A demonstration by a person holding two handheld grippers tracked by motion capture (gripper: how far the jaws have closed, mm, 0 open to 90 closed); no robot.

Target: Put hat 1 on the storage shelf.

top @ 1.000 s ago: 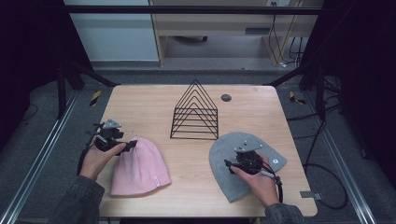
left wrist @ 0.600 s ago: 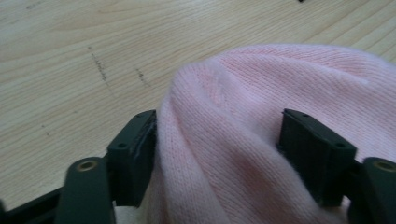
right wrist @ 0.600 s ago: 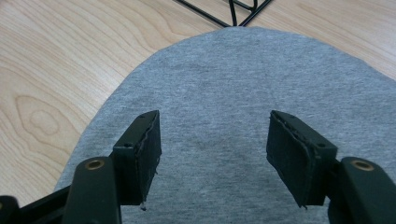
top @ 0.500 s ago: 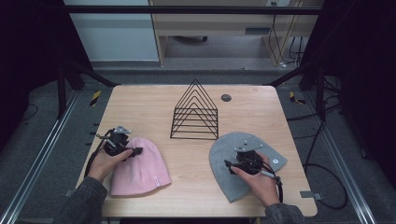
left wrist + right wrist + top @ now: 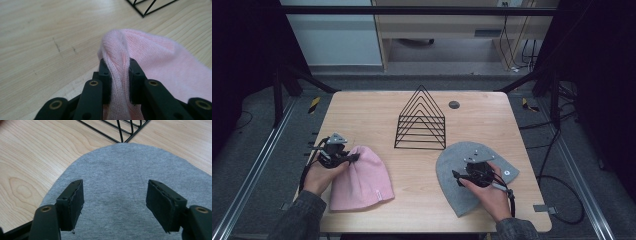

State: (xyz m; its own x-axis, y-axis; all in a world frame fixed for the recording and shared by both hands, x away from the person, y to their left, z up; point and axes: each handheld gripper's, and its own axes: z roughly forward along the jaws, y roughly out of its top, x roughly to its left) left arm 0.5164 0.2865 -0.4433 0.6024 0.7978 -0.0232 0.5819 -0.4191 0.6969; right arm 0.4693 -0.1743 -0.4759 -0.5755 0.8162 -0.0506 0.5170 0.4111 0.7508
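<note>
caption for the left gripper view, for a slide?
Left gripper pinching a raised fold of the pink knit beanie on the wooden table.

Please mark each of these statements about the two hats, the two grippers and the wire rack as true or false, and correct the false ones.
1. The left gripper is shut on a fold of the pink beanie. True; its jaws have just been closing.
2. The right gripper pinches the grey beanie. False: its jaws stand open over flat fabric and have just been opening.
3. The black wire rack stands between the two beanies, farther back. True.
4. The pink beanie hangs on the wire rack. False: it lies on the wooden table.
5. The grey beanie lies on the person's left side. False: it is on the right.
</note>
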